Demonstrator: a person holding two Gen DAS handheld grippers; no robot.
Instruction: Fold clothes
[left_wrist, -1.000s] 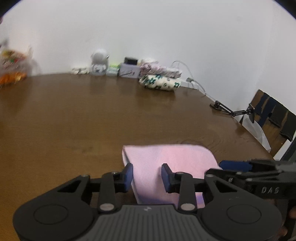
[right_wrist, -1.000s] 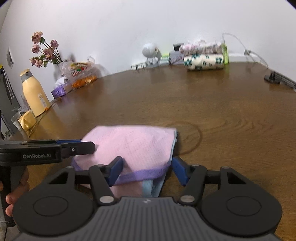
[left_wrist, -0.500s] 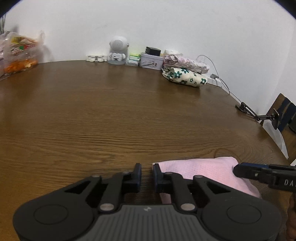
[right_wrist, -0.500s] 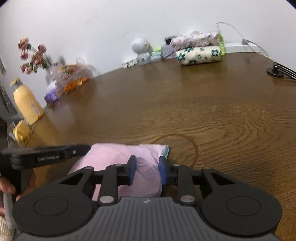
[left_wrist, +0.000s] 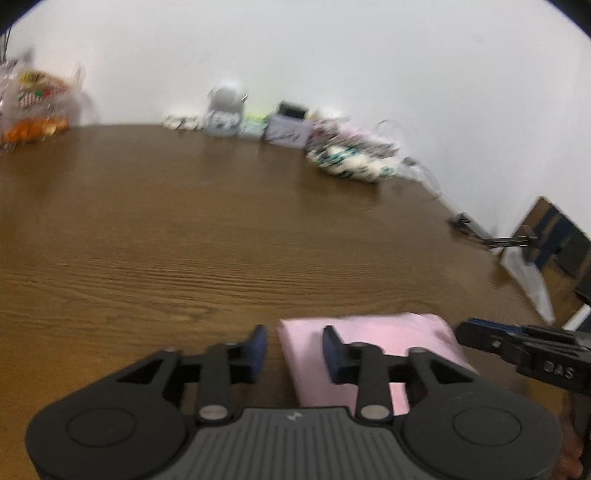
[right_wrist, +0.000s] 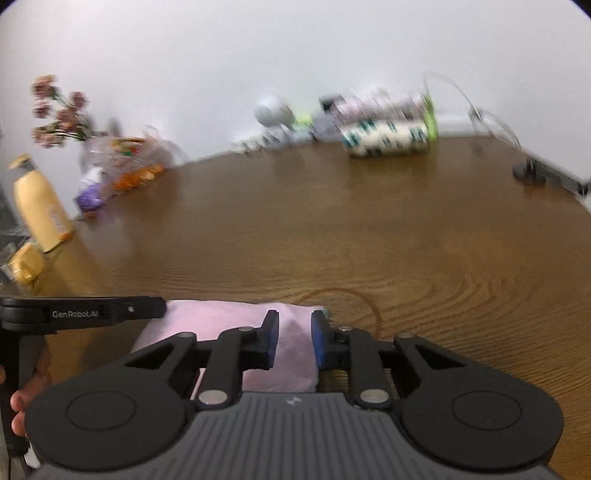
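While the folded pink cloth (left_wrist: 373, 339) lies flat at the near edge of the wooden table (left_wrist: 221, 236), my left gripper (left_wrist: 295, 349) sits at its nine o'clock corner, jaws parted and just reopened; the cloth edge lies between the fingers, though neither pad visibly presses it. My right gripper (right_wrist: 294, 338) has been closing over the cloth's three o'clock end (right_wrist: 221, 317), fabric bunched between its jaws; whether the pads truly pinch it, I cannot tell.
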